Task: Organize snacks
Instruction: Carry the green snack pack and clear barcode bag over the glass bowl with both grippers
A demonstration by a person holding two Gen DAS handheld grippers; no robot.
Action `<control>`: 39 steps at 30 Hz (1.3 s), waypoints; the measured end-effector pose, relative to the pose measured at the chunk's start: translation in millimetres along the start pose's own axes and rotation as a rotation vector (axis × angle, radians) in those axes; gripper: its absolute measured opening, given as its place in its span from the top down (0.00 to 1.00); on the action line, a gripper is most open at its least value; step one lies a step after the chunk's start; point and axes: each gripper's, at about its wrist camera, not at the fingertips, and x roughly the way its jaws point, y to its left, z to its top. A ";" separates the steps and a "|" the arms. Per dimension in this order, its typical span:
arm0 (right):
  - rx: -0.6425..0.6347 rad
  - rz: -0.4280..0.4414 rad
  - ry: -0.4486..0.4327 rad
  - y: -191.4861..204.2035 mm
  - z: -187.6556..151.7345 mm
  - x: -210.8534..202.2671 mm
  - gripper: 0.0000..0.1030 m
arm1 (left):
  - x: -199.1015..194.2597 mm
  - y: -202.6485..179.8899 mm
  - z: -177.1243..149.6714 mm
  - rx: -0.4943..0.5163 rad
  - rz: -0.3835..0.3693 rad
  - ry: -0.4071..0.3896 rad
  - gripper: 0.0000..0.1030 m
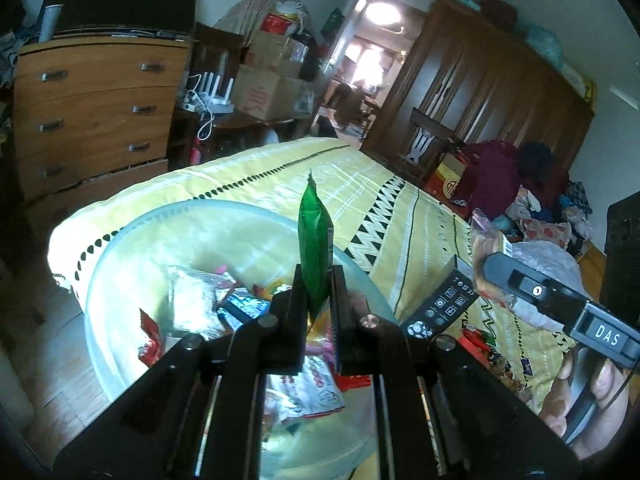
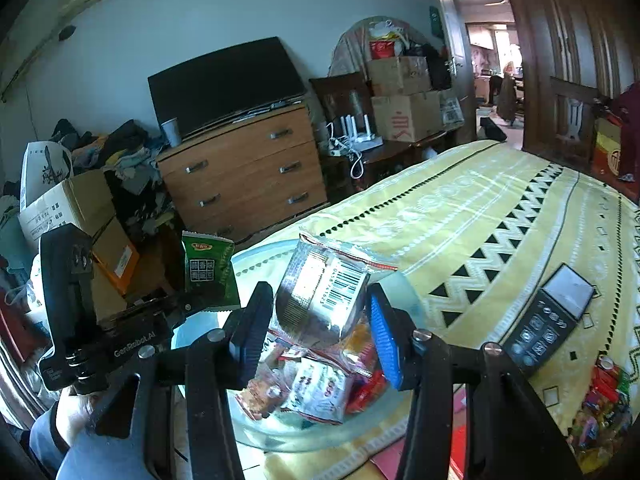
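Snacks mostly lie in the clear bowl, low centre | left gripper pinches a green packet upright above it | right gripper clamps a silver packet | release low, over the bowl's middle, one at a time.

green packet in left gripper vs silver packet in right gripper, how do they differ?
The green packet is opaque green with a printed label; the silver packet is shiny foil with a barcode. The green packet is pinched thin and upright in the left gripper; the silver packet bulges between the wider-set fingers of the right gripper. Both hang over the clear bowl.
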 end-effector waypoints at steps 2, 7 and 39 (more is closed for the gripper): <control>0.007 0.009 0.012 1.9 0.7 10.8 0.50 | 0.6 1.8 0.4 -0.002 0.002 0.005 0.90; 0.015 0.019 0.028 1.4 -0.8 24.3 0.50 | 3.6 8.5 2.6 -0.005 0.004 0.015 0.90; 0.020 0.044 0.078 11.2 -5.1 50.6 0.50 | 9.2 25.1 5.0 -0.021 0.016 0.046 0.90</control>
